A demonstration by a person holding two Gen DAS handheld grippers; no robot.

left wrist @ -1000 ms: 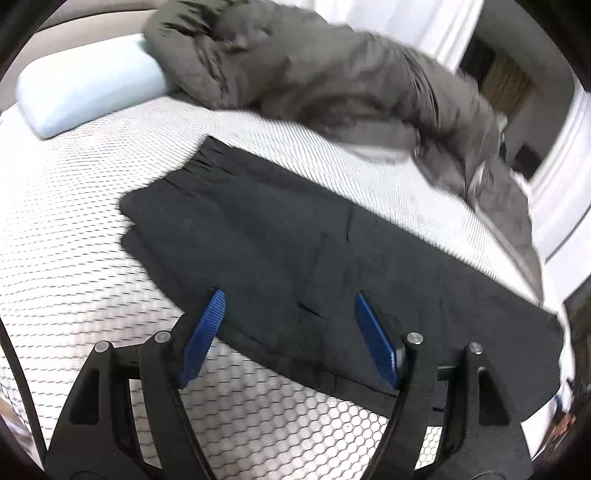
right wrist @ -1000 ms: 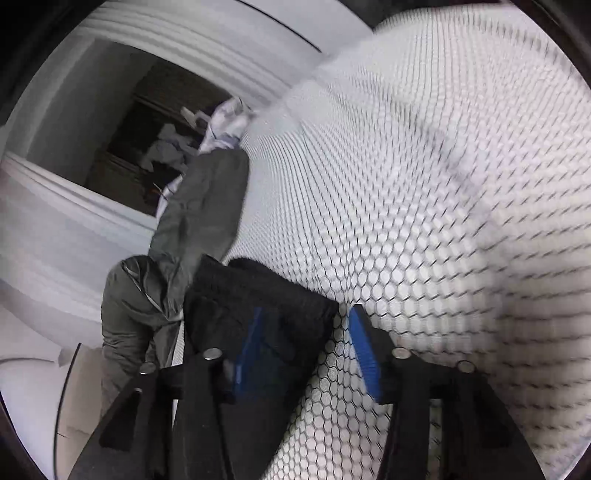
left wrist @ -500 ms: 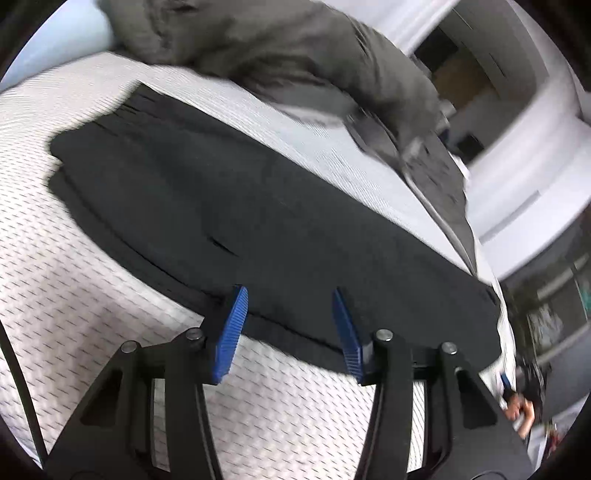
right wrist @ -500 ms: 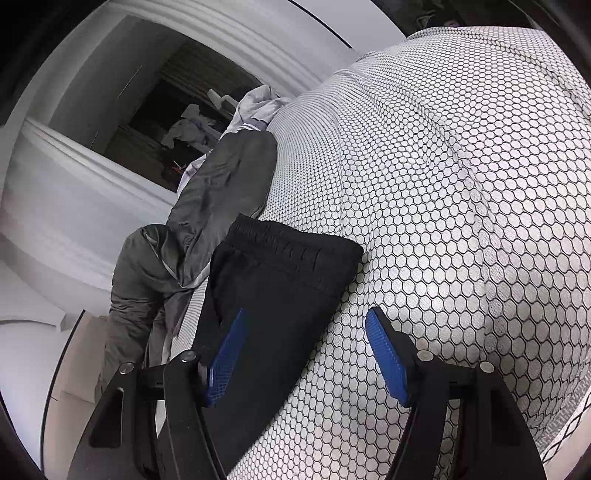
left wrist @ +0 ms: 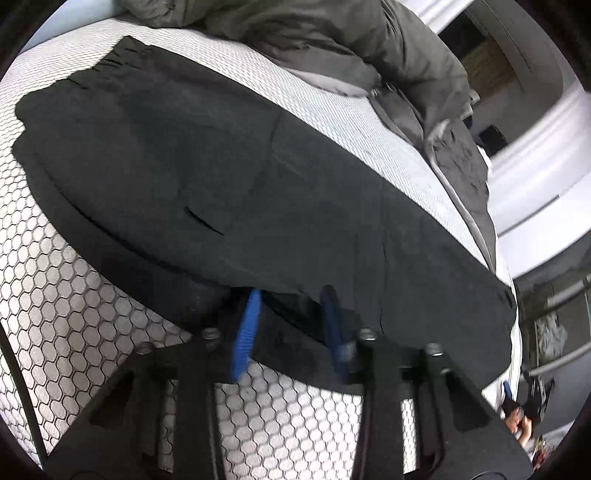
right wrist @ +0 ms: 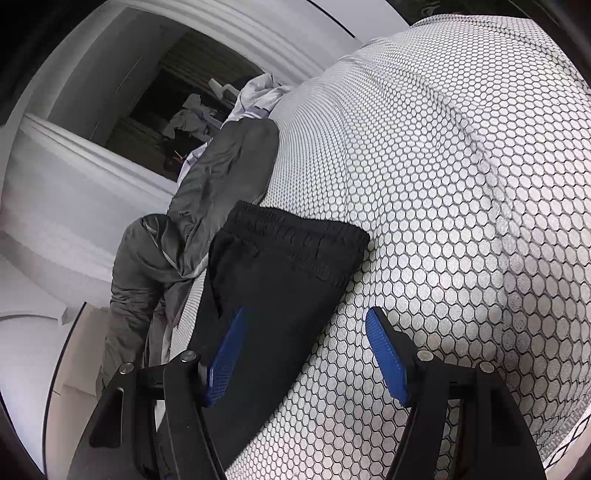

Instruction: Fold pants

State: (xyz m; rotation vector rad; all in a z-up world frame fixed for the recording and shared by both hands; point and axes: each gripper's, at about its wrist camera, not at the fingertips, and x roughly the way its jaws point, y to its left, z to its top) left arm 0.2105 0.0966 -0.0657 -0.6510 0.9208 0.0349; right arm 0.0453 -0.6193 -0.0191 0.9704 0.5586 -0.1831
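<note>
One pair of black pants lies flat on the bed, folded lengthwise, waistband at the far end in the right wrist view, beside one grey jacket. The left tool stands with its blue pads parted, straddling the near edge of the pants, which rises between them; nothing is clamped yet. The right tool is wide open above the pants, one pad over cloth, the other over the bed. To do the step well, the left tool should probably close on every layer at the edge, not the top one alone. Count: two tools, one pair of pants, one jacket.
</note>
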